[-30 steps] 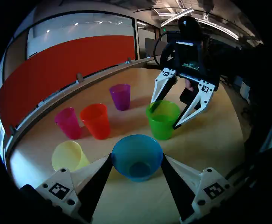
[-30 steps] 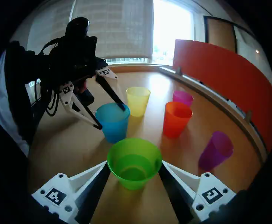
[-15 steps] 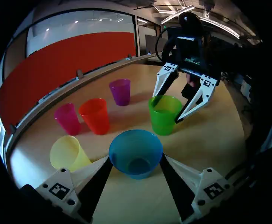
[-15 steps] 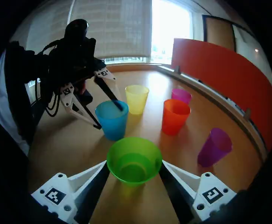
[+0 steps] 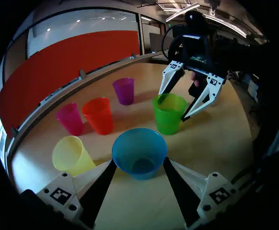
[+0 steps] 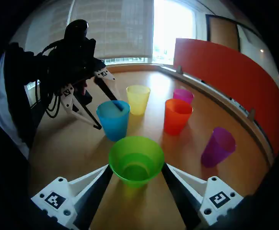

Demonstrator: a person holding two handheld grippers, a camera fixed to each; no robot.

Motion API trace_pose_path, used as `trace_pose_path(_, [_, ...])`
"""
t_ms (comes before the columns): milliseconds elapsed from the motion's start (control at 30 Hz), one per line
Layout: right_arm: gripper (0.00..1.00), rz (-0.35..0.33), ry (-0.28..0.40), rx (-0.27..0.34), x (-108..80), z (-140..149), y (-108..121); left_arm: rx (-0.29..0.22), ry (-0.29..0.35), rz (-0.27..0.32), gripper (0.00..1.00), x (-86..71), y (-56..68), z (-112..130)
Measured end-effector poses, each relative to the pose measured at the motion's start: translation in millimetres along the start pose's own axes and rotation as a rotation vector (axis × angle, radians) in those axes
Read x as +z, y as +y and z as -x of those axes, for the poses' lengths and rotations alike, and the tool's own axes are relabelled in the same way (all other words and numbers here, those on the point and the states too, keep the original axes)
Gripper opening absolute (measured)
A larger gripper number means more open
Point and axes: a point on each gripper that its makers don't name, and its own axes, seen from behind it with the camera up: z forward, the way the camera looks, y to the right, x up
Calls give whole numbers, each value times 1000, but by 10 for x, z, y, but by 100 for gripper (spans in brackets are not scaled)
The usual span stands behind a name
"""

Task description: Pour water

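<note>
Green cup (image 6: 136,157) upright in right gripper (image 6: 136,168), blue cup (image 5: 139,149) upright in left gripper (image 5: 139,163)

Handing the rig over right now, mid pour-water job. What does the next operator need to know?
Left gripper: shut on the blue cup, upright.
Right gripper: shut on the green cup, upright, with water inside.
The yellow cup, pink cup, orange cup and purple cup stand apart on the table.
Done: both cups gripped.
Left: the pour, probably green into blue. Neither cup is tilted yet.
</note>
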Motion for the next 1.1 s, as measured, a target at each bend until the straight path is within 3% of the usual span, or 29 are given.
trace_pose_path(800, [97,81,-18,36,-377,184,4,-52,-36,-69,90,-322,-55,302])
trace_pose_path(967, [97,111,-18,61,-468,216,22,-58,-44,-96,90,-398,-94,351])
trace_pose_path(1100, [97,136,-12,97,-540,252,39,-90,-52,-127,90,-466,-166,405])
